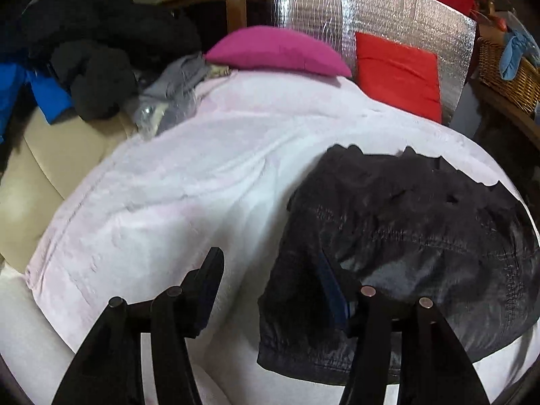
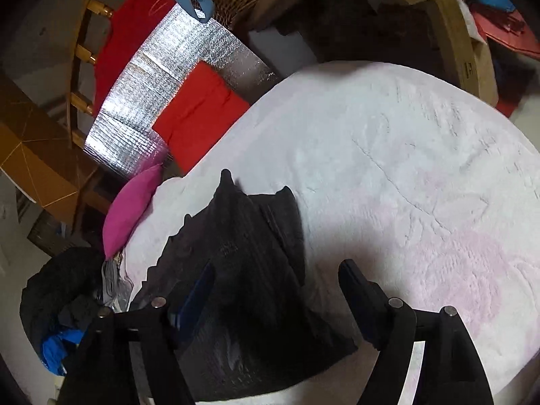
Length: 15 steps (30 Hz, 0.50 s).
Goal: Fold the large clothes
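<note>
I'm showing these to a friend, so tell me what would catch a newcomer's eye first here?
First, the dark garment lying bunched on the pale pink blanket, just ahead of both open grippers, left and right. Then the bright colours at the blanket's far edge: a magenta pillow beside a red cushion, which leans on a silver foil panel.

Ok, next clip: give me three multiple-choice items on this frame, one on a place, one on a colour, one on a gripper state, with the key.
1. Where does the dark garment lie?
A. on the pale blanket
B. in the wicker basket
C. on the floor

2. What colour is the pillow at the blanket's far edge?
A. green
B. magenta
C. yellow

3. How is the left gripper?
A. shut on the pillow
B. shut on nothing
C. open

Key: 1 A, the garment rests flat on the blanket; 2 B, it is plainly magenta; 3 C, a wide gap shows between its fingers.
</note>
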Each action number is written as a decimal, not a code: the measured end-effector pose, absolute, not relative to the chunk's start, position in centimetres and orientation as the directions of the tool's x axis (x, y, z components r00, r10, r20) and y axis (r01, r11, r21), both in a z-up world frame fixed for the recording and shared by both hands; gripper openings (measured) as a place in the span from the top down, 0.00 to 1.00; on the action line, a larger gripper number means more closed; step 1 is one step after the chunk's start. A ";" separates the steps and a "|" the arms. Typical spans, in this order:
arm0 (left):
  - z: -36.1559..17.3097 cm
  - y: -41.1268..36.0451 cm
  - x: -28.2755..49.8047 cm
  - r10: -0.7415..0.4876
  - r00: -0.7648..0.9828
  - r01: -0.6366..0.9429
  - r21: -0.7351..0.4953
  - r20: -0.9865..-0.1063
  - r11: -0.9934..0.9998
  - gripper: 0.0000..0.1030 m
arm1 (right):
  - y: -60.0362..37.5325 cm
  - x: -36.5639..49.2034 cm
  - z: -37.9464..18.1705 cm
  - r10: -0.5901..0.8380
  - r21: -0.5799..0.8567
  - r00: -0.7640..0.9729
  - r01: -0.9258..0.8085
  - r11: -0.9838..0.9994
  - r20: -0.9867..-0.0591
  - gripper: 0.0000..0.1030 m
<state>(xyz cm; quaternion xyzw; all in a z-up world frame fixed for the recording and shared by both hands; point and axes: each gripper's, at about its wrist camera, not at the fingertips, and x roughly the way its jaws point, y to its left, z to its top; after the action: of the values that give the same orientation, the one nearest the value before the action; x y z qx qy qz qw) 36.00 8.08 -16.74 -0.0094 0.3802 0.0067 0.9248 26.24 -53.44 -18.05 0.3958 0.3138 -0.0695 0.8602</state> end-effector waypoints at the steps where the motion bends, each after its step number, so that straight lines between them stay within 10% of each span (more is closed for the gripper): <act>1: -16.6 8.0 35.9 0.009 0.716 -0.019 -0.007 -0.698 1.000 0.43 | -53.4 27.0 -17.9 0.119 0.620 0.787 0.372 0.690 -0.605 0.23; 10: -16.6 6.8 36.2 0.047 0.725 -0.009 0.060 -0.687 0.998 0.43 | -51.3 34.2 -18.7 0.108 0.460 0.667 0.378 0.804 -0.737 0.24; 15: -16.7 6.2 36.5 0.074 0.730 -0.006 0.103 -0.679 0.995 0.43 | -49.5 35.9 -19.5 0.066 0.354 0.602 0.372 0.858 -0.795 0.50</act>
<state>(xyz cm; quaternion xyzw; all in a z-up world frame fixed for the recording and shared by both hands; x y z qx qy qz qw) 36.46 6.22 -16.71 0.0469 0.3668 0.0216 0.9289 35.94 -49.49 -19.47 0.2511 0.4369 -0.0890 0.8592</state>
